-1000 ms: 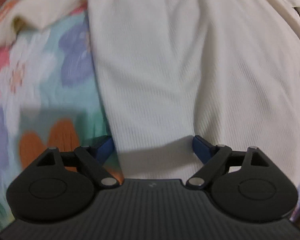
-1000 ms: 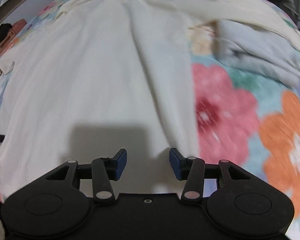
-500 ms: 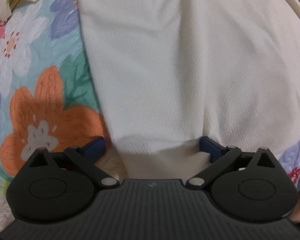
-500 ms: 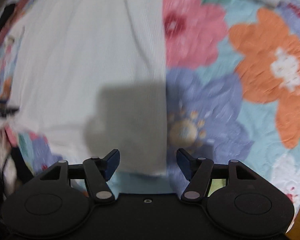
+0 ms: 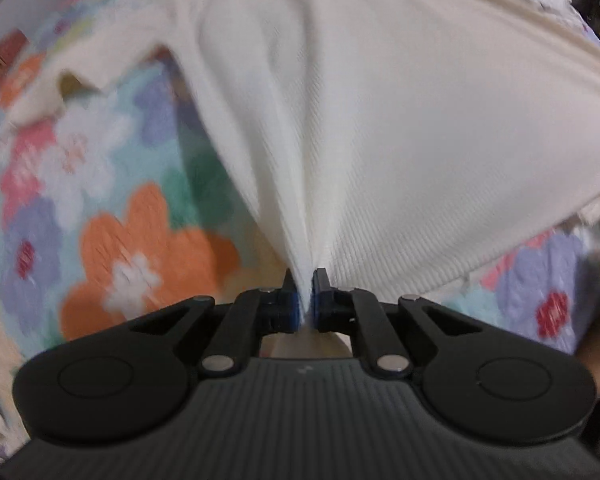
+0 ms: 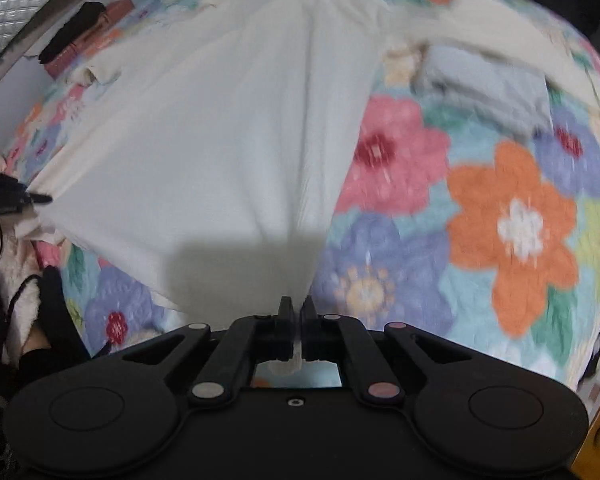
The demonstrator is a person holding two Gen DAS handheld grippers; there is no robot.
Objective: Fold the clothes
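A cream ribbed garment (image 5: 380,128) lies spread over a floral quilt (image 5: 112,216). My left gripper (image 5: 306,286) is shut on its near hem, and the cloth rises in a tight tent from the pads. In the right wrist view the same cream garment (image 6: 220,140) stretches away, with my right gripper (image 6: 297,312) shut on its other hem corner. The left gripper (image 6: 40,199) shows at the left edge of that view, pinching the hem. One short sleeve (image 5: 60,80) lies flat at the far left.
A pale grey-blue folded cloth (image 6: 488,84) lies on the quilt (image 6: 512,220) at the far right. Dark and reddish items (image 6: 88,32) sit by the wall at the far left. A fluffy white fabric and black cable (image 6: 4,264) hang at the near left.
Both grippers went from open over the garment to shut on its near hem. The hem has lifted off the quilt, pulling the cloth into taut ridges.
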